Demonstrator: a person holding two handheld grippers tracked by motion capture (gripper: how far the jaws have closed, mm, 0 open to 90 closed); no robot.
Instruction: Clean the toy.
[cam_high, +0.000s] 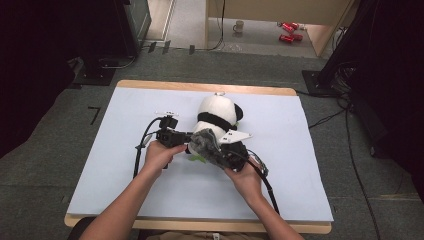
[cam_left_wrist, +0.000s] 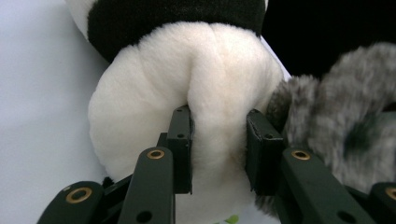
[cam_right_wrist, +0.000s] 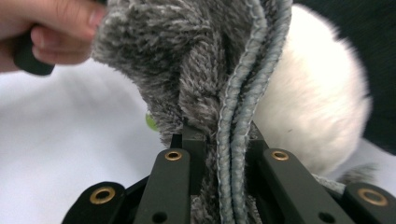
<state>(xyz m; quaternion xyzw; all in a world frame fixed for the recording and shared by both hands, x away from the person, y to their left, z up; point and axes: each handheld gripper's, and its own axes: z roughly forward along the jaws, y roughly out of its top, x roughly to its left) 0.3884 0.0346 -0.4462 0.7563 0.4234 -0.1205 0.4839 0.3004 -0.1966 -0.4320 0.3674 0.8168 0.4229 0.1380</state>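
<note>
Panda plush (cam_high: 216, 114) lies near the middle of the desk (cam_high: 125, 180), on its pale blue cover, white body and black bands showing. Left tongs (cam_left_wrist: 218, 149) are clenched on a fold of its white fur, the plush bulging between the pads. Right tongs (cam_right_wrist: 223, 140) grip a grey fuzzy cloth (cam_right_wrist: 187, 60) with a stitched blue-grey hem, held right against the panda. A small green bit (cam_high: 197, 159) peeks from beneath the cloth; it is too hidden to identify, possibly a tag.
</note>
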